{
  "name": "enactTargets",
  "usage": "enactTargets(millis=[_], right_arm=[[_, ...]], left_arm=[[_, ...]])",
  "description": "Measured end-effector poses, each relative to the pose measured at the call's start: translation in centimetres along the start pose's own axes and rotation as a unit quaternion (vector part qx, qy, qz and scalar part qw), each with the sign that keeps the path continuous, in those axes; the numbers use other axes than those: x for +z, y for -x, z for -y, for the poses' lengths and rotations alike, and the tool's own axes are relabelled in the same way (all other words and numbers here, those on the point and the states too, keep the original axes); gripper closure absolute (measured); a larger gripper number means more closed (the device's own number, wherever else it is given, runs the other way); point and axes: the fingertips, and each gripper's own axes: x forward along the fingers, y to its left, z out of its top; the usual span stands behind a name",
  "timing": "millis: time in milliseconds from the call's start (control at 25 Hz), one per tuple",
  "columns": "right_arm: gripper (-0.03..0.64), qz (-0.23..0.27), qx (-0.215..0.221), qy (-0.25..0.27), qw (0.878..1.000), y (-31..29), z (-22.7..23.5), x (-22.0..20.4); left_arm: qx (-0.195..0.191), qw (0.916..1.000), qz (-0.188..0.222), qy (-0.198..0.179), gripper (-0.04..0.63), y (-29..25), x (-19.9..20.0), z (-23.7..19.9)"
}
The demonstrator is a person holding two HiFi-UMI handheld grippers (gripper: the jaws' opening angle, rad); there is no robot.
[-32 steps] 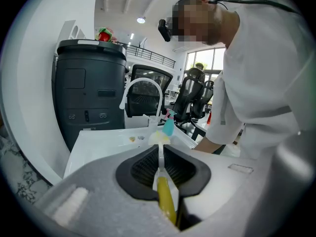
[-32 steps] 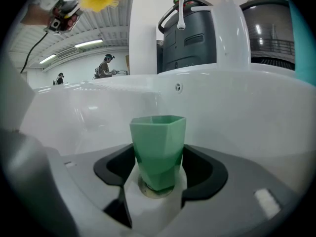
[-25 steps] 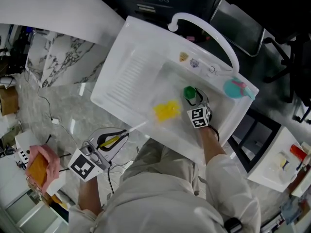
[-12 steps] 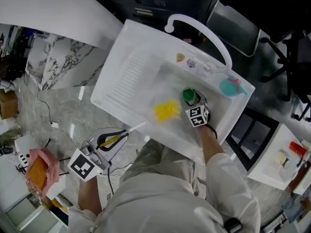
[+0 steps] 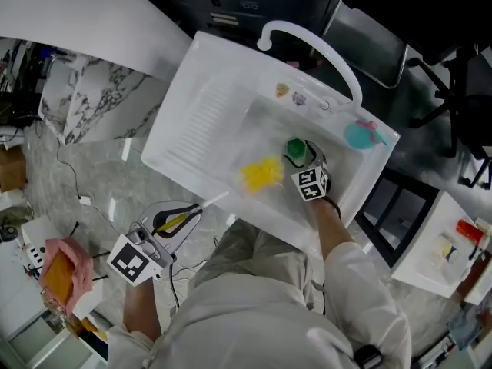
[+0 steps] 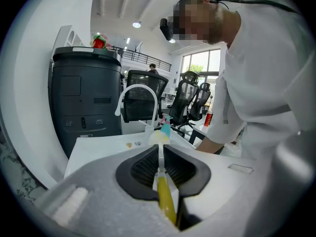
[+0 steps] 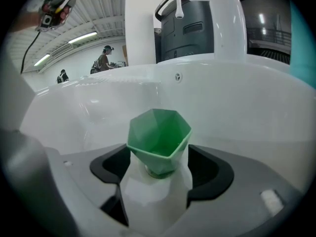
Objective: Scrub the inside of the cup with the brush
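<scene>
The left hand-held gripper point(image 6: 161, 158) clamps the brush point(image 5: 261, 174); the right hand-held gripper point(image 7: 160, 174) has just been opening its jaws, cup point(image 7: 159, 135) loose between them. Next, probably: regrip, insert bristles.

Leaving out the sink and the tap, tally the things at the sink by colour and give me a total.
Green: 1, the cup
Yellow: 1, the brush
Teal: 1, the bottle
Total: 3
</scene>
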Motion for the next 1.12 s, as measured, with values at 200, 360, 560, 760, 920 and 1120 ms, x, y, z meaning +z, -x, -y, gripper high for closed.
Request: enactTargets(millis=[200,360,560,760,920,1120], right_arm=[[0.247,0.016,-0.010,0.009,1.000,1.5,0.1,1.3],[0.247,0.032,-0.016,0.013,0.999,2.8,0.3,2.6],[0.247,0.049,-0.021,0.013,0.998,4.9,0.2,4.5],[0.254,0.076,-0.036,0.010,0.996,7.7,0.0,7.2],[0.258,0.099,-0.046,0.013,0.994,10.5,-0.1,9.9],[0.264,0.133,-0.070,0.023,0.988,14.5,0.7,13.9]], left_arm=[[-0.001,1.0000,0.002,0.000,0.555,0.1,0.2,0.0],[-0.005,0.9999,0.014,-0.006,0.555,-0.2,0.9,0.0],[-0.008,0.9997,0.022,-0.010,0.555,-0.4,1.6,-0.2],[-0.013,0.9992,0.037,-0.014,0.555,-0.5,2.3,-0.5],[-0.021,0.9985,0.045,-0.021,0.555,-0.6,3.0,-0.9],[-0.028,0.9970,0.066,-0.030,0.555,-0.7,4.3,-1.4]])
